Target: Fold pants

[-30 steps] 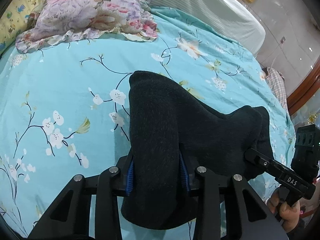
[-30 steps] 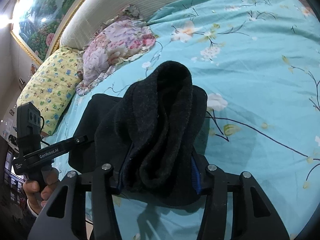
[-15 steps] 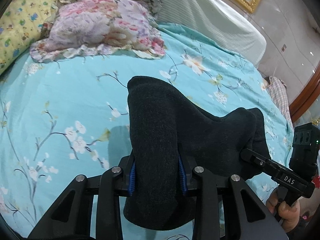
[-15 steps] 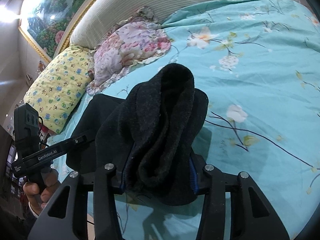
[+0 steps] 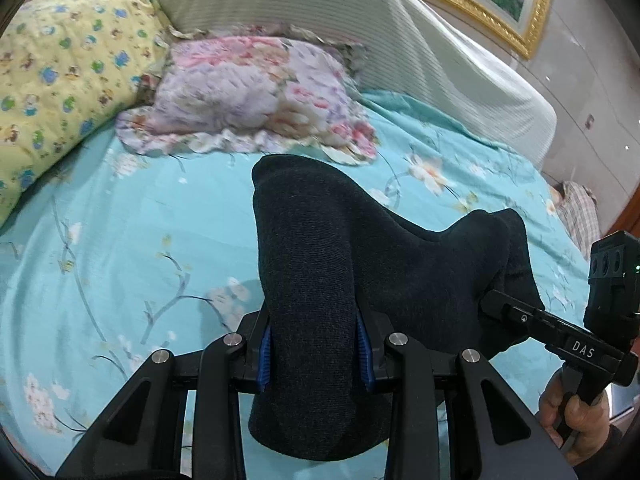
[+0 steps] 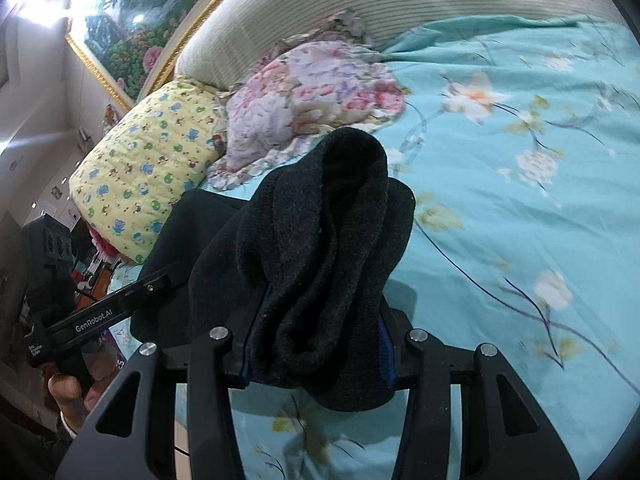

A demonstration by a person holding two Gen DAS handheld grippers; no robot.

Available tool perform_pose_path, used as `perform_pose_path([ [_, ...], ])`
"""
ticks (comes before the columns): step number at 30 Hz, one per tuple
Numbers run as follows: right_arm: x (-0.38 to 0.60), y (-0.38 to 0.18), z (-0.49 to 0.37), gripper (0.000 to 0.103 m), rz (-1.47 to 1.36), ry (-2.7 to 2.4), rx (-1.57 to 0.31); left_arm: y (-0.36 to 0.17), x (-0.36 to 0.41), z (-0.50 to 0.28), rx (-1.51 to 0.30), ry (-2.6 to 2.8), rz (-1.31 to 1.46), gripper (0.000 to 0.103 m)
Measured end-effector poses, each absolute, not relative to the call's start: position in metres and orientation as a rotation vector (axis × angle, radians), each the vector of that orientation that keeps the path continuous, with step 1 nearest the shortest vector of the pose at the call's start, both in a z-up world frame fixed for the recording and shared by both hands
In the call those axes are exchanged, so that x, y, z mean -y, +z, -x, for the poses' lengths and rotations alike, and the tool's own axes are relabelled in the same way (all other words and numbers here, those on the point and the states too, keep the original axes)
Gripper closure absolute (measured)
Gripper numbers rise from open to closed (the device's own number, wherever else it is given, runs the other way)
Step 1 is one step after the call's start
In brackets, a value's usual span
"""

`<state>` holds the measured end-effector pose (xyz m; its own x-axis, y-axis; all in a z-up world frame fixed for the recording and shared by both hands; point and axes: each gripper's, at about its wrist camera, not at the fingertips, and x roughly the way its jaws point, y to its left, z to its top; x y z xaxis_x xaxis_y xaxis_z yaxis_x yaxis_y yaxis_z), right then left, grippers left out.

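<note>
Left gripper: we see its jaws pinching a thick fold of the dark pants; the blue pads press into the cloth on both sides.
Right gripper: jaws likewise clamped on a bunched, doubled-over part of the pants; a blue pad shows at the right edge of the bundle.
Pants, place: we note the garment is lifted off the bed, strung between the two grippers, with a hump of cloth standing up past each pair of fingers and a loose end hanging below them.
Pants, look: black or very dark knit, fuzzy on the inner face in the right wrist view.
Right hand: seen from the left wrist view at the near right, wrapped round the handle of its tool.
Left hand: seen from the right wrist view at the near left, gripping its handle.
Bedsheet: turquoise with white blossoms on thin branches, spread under the pants.
Floral pillow: pink and lilac, frilled edge, far side of the bed.
Yellow pillow: cartoon print, to the left of the floral pillow, touching it.
Headboard: pale ribbed cover, behind both pillows.
Framed painting: gilt frame, on the wall above the headboard.
</note>
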<state>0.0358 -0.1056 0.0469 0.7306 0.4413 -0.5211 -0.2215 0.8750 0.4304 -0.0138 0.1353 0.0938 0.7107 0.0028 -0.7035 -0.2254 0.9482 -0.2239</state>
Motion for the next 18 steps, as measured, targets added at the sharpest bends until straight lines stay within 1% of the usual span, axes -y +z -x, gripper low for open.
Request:
perform_pose_path([
  [8, 0.074, 0.065, -0.066, 0.055, -0.298, 0.441, -0.651, 0.103, -0.171, 0.016, -0.74, 0.193, 0.335, 0.07],
  [18, 0.043, 0.081, -0.11, 0.055, -0.247, 0.499, -0.643, 0.106, -0.213, 0.0, -0.715, 0.246, 0.377, 0.07],
])
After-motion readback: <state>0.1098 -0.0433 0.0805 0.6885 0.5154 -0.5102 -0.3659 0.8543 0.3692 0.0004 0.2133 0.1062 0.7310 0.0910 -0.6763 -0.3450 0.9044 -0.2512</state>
